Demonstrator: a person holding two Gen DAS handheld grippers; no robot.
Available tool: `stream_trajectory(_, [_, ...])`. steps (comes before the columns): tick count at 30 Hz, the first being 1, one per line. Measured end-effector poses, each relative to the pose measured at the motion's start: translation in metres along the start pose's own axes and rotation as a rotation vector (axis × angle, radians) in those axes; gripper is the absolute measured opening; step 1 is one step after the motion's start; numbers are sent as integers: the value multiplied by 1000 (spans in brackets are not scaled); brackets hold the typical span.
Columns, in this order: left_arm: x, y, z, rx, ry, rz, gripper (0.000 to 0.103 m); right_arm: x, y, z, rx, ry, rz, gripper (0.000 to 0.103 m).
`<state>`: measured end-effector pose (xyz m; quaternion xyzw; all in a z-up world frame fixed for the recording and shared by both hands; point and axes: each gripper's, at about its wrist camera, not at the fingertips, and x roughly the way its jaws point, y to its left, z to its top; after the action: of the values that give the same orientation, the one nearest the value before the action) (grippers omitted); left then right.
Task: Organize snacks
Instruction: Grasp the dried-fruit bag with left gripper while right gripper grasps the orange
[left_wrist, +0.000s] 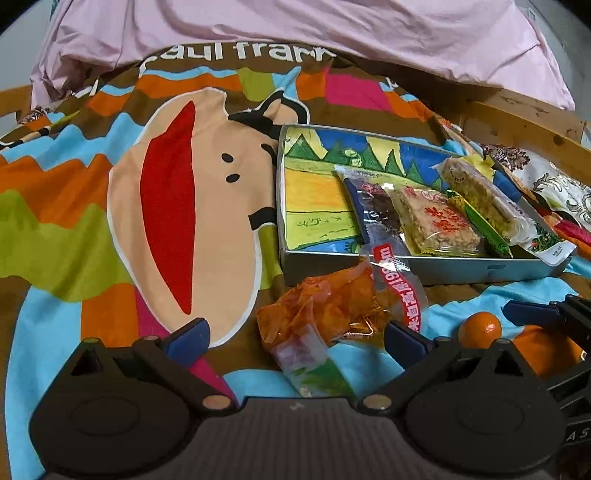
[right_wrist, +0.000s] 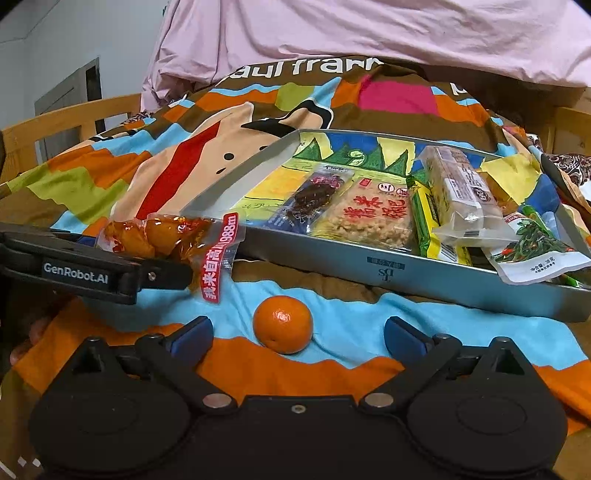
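Observation:
A crumpled orange snack packet with a red label lies on the bedspread between the wide-apart fingers of my open left gripper. A small green and pink packet lies under it. In the right wrist view the orange packet rests at the left gripper's fingertip. A mandarin sits just ahead of my open right gripper, between its fingers and touching neither. Behind it, the grey metal tray holds several wrapped snacks, among them a rice cracker.
A bedspread with a cartoon face covers the bed. A pink quilt is heaped at the back. The wooden bed frame runs to the right of the tray, and patterned fabric lies beside it.

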<state>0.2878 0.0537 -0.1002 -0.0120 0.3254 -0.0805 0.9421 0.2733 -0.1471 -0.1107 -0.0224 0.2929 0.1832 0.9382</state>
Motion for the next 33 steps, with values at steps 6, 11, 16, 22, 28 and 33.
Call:
stream_trajectory(6, [-13, 2, -5, -25, -87, 25, 103, -2, -2, -1, 13, -14, 3, 92])
stream_trajectory(11, [-17, -2, -5, 2, -126, 23, 103, -4, -2, -1, 10, -23, -2, 84])
stream_trajectory(16, [-13, -16, -6, 91, -111, 24, 100, -4, 1, -2, -5, -28, -4, 78])
stream_trajectory(22, [-13, -27, -9, 157, -109, 17, 85, -4, 4, -2, -19, -23, -1, 76])
stream_trajectory(28, [-20, -19, -11, 120, -148, -32, 77, -2, 4, -1, -21, -17, 0, 77])
stream_trajectory(33, [-17, -20, -9, 117, -128, -29, 75, -2, 5, -2, -25, -13, -2, 77])
